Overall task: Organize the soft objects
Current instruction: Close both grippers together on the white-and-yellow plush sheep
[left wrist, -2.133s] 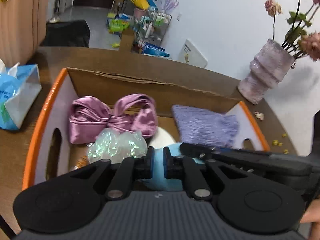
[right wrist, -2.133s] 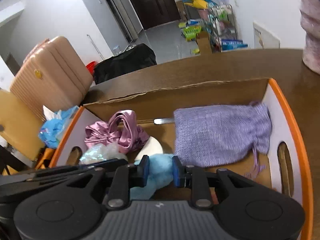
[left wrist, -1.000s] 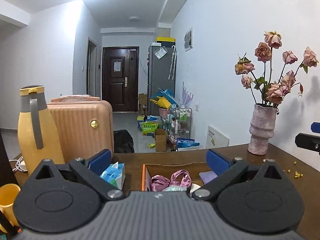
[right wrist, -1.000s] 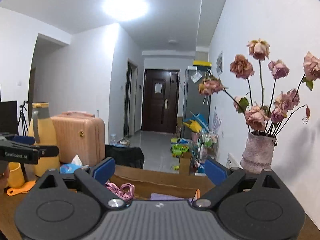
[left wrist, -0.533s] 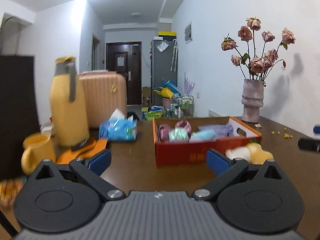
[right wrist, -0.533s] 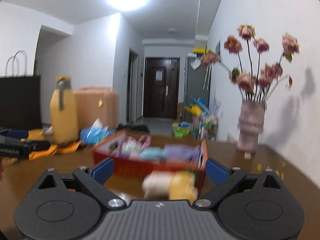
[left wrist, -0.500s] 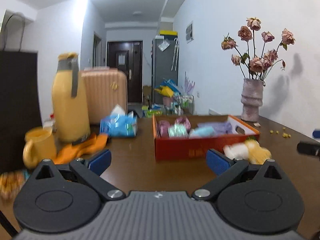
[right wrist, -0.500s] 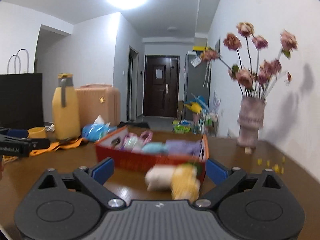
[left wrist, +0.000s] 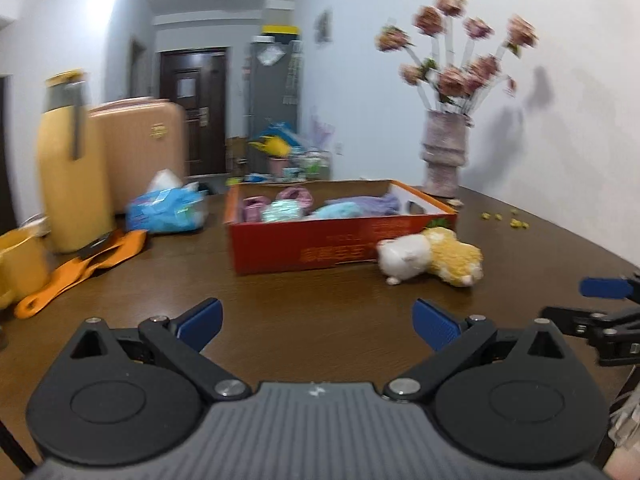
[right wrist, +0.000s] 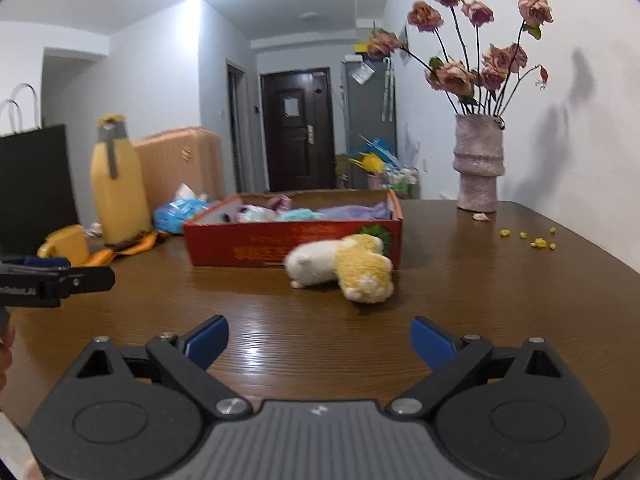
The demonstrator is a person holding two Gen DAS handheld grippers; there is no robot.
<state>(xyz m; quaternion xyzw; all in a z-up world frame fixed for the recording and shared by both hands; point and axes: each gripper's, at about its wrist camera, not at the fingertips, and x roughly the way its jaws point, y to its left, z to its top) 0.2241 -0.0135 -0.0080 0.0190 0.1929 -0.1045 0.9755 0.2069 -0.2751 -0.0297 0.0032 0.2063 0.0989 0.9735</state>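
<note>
- Brown wooden counter fills the lower part of both views, with a hallway and a dark door behind it.
- At the far left stand a yellow jug and a blue tissue pack, well apart from the work.
- In the middle sits the red box; it already holds a purple pouch, a light blue soft thing and some pink fabric.
- Just beside the box's front right corner lies the plush toy, white and yellow, on its side on the counter.
- Left tool is spread wide and holds nothing; right tool is also spread and empty.
- I judge the step in hand is reaching for the plush toy, the last soft thing outside the box.
- Next move calls for the right tool to go forward, pinch the toy's body, lift it over the box wall.
</note>
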